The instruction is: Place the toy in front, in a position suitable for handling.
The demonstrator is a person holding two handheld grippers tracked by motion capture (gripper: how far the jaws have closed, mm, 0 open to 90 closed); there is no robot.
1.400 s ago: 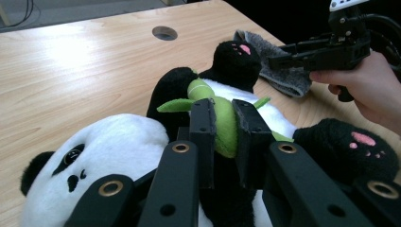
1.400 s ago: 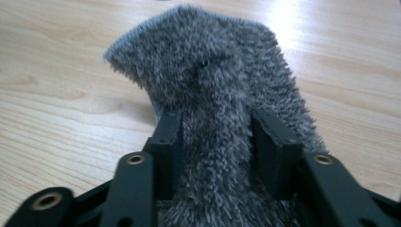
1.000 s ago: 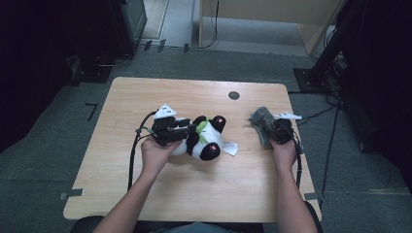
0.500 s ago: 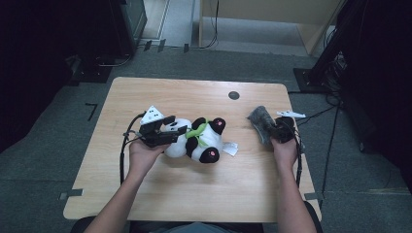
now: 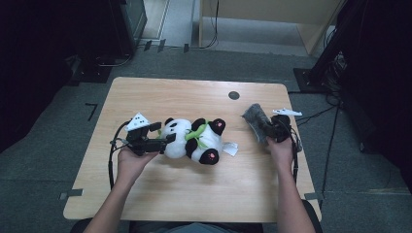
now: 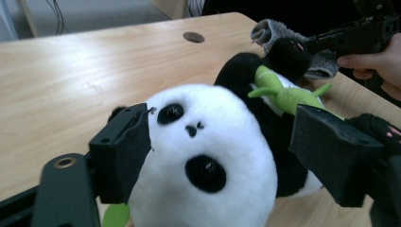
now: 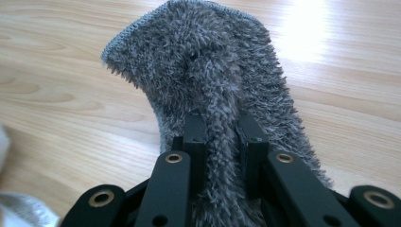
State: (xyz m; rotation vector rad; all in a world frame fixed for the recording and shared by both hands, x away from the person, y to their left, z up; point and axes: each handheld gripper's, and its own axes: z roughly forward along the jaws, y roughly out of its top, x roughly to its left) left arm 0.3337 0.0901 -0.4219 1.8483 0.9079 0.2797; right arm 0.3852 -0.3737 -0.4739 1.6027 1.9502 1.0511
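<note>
Grey fuzzy cloth [image 7: 208,90] pinched in right tool [image 7: 220,142].

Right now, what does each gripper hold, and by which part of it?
The right gripper pinches the grey sock by a fold near one end. The left gripper, its jaws just opened, holds nothing; the toy panda has its head between them.

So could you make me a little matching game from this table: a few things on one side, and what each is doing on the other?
Things:
1. panda
2. grey cloth
3. left gripper
4. hole

States:
A. pinched in the right gripper
B. set in the table top, far side
C. lying on its back mid-table
D. jaws either side of the panda's head, just been opening

Pairs: 1-C, 2-A, 3-D, 4-B
</note>
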